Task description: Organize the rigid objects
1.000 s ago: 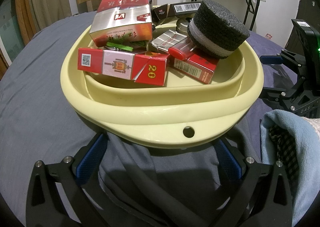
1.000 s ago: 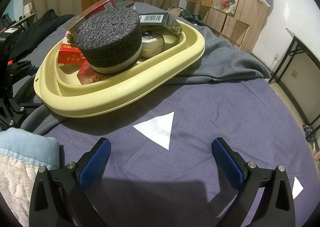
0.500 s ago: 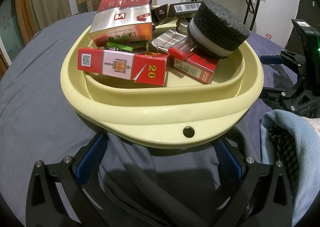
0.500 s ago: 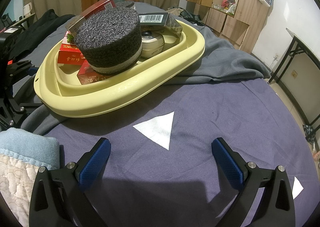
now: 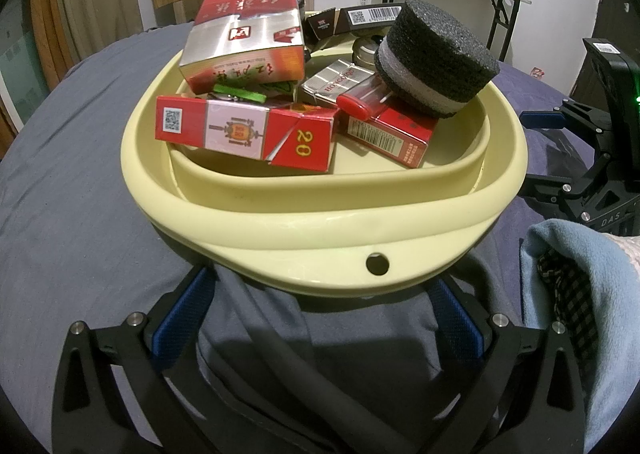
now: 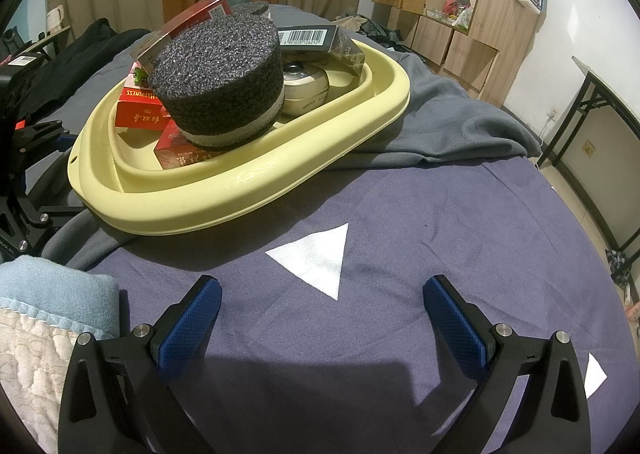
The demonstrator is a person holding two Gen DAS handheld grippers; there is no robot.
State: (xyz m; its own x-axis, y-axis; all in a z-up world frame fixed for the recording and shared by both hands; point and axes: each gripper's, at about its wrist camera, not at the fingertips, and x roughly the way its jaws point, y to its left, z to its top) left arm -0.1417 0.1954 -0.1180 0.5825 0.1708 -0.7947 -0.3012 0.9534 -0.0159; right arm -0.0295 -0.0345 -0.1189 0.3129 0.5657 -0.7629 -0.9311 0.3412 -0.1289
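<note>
yellow plastic basin [image 5: 320,221] piled with red cartons [image 5: 248,131] and a black foam puck [image 5: 436,61], dead ahead of the left gripper [image 5: 320,318], rim almost over its fingertips. wide open, empty. right gripper [image 6: 322,314] also spread, empty, off to the side over bare purple cloth [image 6: 440,213]. probably left-hand reach.

Two low, close wrist views, both sharing the yellow basin [image 5: 320,221].

I see dim indoor light, sharp focus, strong fisheye bending with black corners, and a dark shadow near each camera.
</note>
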